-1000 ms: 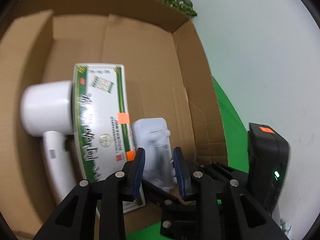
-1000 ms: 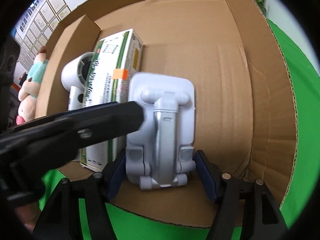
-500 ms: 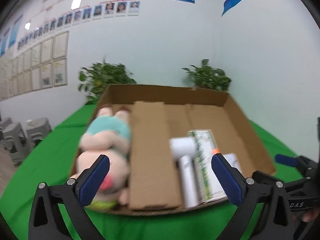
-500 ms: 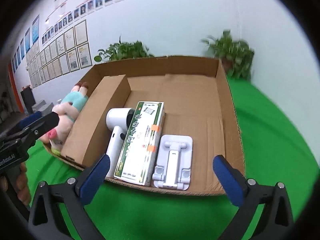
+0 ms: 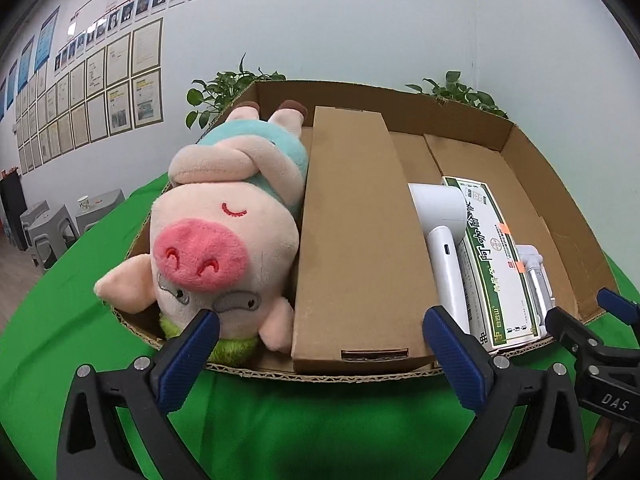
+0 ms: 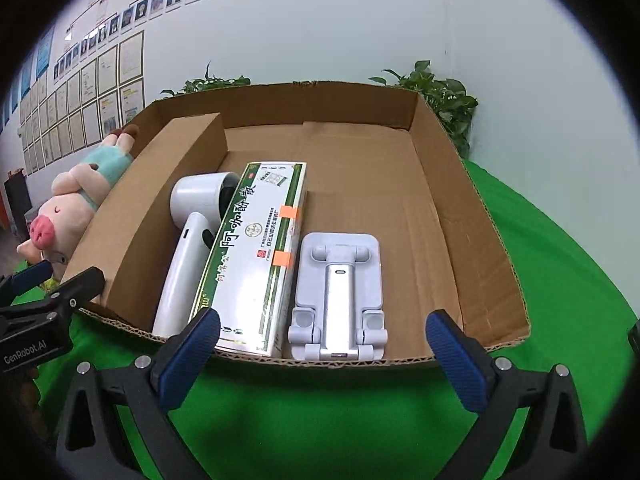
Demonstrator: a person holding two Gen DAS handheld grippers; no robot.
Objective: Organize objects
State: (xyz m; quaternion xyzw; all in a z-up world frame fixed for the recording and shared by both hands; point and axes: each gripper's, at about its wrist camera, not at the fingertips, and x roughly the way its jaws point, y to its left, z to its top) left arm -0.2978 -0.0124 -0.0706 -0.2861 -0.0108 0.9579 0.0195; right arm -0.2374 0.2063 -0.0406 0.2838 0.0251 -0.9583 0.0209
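- The cardboard box (image 6: 472,216) fills the middle of the right wrist view, resting on a green cloth (image 6: 560,280).
- In its wide compartment three things lie side by side: a white hair dryer (image 6: 188,248) at centre left, a green-and-white carton (image 6: 256,256) touching it, and a white folding stand (image 6: 338,292) just right of the carton, near the front wall.
- A tall cardboard divider (image 5: 356,240) runs up the centre of the left wrist view; left of it a plush pig (image 5: 224,232) lies in the narrow compartment, snout toward the camera.
- The right gripper (image 6: 320,348), at the bottom of its frame, has its blue pads (image 6: 460,364) spread wide with nothing between them, short of the box's front edge.
- The left gripper (image 5: 324,352) is likewise released and empty, low in its own frame before the box.
- Potted plants (image 6: 444,96) stand behind the box against a white wall (image 6: 340,20) with framed papers at upper left.
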